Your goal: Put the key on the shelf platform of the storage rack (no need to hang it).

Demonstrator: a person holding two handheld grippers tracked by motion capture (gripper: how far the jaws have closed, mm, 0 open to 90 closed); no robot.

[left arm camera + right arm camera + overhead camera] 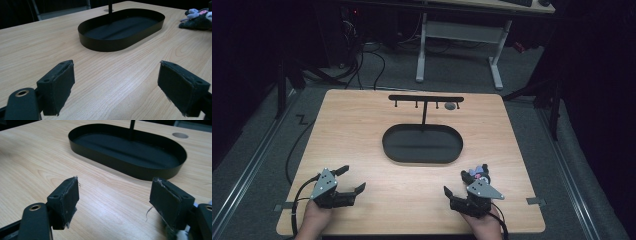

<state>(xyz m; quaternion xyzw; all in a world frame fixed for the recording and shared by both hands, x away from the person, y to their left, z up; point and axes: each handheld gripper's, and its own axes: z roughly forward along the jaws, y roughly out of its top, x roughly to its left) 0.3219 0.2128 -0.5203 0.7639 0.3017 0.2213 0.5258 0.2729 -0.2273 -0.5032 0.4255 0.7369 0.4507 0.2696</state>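
Note:
A black oval tray [422, 157] lies at the middle of the wooden table [362, 125]. A thin black post rises from it to a crossbar with small hooks [426, 98]. A small dark plush toy with purple and pink parts [477, 174] lies on the table at the near right. My right gripper [456, 183] rests just beside and in front of the toy, open, with bare wood between its pads [113, 182]. At the near left my left gripper [353, 178] stands open over bare wood [116, 67]. It faces the tray [120, 45], with the toy [197, 20] at its far right.
A round grey cable hole [450, 106] sits in the table behind the tray, also seen from the right gripper [180, 135]. The table's edges drop to a dark carpeted floor. A white desk frame [422, 50] stands beyond the far edge.

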